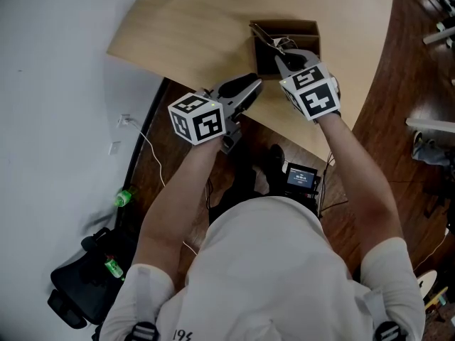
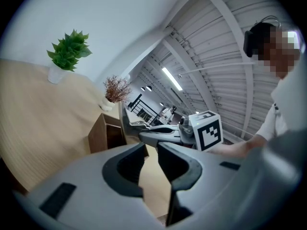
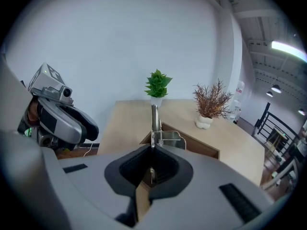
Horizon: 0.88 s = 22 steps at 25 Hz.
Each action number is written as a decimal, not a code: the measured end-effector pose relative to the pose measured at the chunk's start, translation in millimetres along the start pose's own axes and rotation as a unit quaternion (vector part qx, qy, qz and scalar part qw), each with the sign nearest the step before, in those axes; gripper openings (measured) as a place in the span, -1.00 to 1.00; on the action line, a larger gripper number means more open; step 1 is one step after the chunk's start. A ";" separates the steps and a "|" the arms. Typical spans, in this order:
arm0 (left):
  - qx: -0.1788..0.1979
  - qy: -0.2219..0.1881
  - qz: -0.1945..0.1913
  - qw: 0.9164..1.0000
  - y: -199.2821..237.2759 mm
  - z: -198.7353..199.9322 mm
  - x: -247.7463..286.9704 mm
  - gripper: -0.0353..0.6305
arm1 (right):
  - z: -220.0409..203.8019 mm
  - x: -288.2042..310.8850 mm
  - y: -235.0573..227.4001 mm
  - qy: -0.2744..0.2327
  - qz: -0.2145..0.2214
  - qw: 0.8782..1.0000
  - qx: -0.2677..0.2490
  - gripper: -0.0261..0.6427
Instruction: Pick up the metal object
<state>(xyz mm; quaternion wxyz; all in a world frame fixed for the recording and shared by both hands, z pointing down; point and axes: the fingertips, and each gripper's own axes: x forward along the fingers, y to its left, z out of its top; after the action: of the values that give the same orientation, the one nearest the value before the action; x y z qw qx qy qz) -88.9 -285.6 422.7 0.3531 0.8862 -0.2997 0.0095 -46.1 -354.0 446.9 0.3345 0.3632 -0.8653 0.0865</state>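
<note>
Holding the metal object at their very tips, the fingers of the right gripper are pressed together on its lower end. The thing is a slim strip of bright metal with a wire spring or loop at its base, and it stands out straight ahead of the fingers. From the head view it lies over the near left corner of the open wooden box, which sits on the pale counter. Whether it touches the box wall cannot be told.

The left gripper hangs just beside the box, near the counter's edge. Its fingers are a little apart and nothing is between them; only the counter shows through the gap.

The grasp looks made, so the step in hand is the lift itself. The next move calls for raising the right gripper straight up, keeping the clamp firm. The hold is only on the fingertips, and a long piece may swing or catch on the box rim.
</note>
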 end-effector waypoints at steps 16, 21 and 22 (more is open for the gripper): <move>0.049 -0.043 -0.012 0.998 -37.8 47.9 -12.9 -0.69 | 51.9 -48.3 -0.6 -0.069 -0.014 0.997 -0.001 -0.91; 0.072 -0.058 -0.022 0.995 -58.2 65.2 -20.9 -0.69 | 70.9 -69.9 -0.7 -0.095 -0.022 0.995 -0.007 -0.90; 0.077 -0.060 -0.024 0.995 -62.9 67.5 -22.7 -0.69 | 73.6 -74.7 -0.5 -0.100 -0.024 0.995 -0.007 -0.90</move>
<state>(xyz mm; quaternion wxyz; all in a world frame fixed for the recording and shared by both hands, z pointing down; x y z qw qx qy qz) -86.8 -280.4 327.9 0.2657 0.9166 -0.2974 -0.0297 -45.4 -340.6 342.9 0.2512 0.3883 -0.8859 0.0356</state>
